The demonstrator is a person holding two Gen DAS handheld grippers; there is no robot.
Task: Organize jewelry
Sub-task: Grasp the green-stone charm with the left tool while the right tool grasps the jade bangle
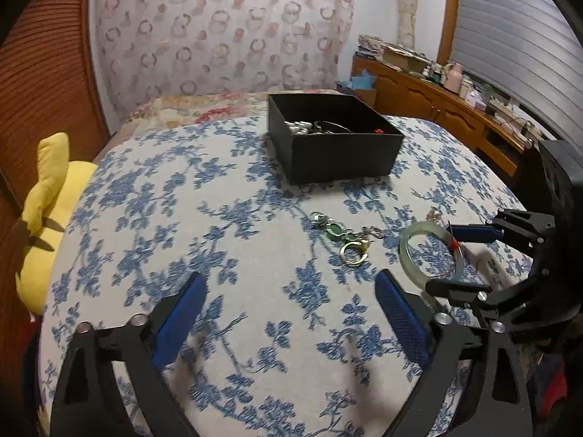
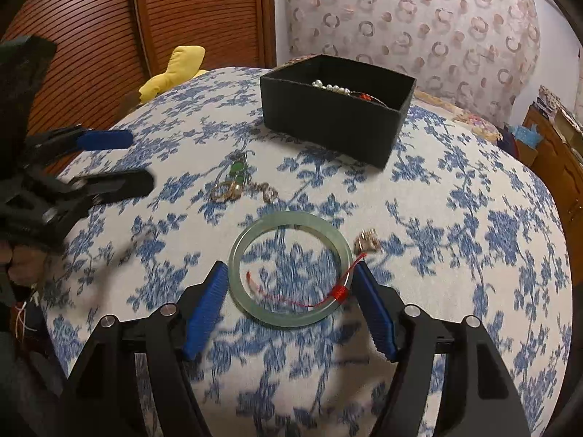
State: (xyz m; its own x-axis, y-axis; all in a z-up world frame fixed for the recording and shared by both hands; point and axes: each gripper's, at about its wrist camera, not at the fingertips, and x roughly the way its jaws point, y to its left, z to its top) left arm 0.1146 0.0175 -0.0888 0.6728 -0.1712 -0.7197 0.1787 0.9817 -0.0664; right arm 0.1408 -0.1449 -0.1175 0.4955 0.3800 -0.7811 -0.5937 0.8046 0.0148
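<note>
A pale green jade bangle (image 2: 291,269) with a red thread lies on the blue-flowered cloth; it also shows in the left wrist view (image 1: 430,255). My right gripper (image 2: 289,273) is open, its blue pads on either side of the bangle, seemingly just touching its rim. My left gripper (image 1: 289,284) is open and empty, a little short of a green-stone chain with a gold ring (image 1: 344,236), which also shows in the right wrist view (image 2: 237,182). A small gold piece (image 2: 368,242) lies beside the bangle. A black box (image 1: 328,138) holds pearls and other jewelry; it also shows in the right wrist view (image 2: 335,109).
The cloth covers a round table (image 1: 182,200). A yellow plush toy (image 1: 51,215) sits at its left edge. A wooden sideboard (image 1: 437,109) with clutter stands at the back right. A brown slatted door (image 2: 145,18) and a patterned curtain (image 1: 218,29) are behind.
</note>
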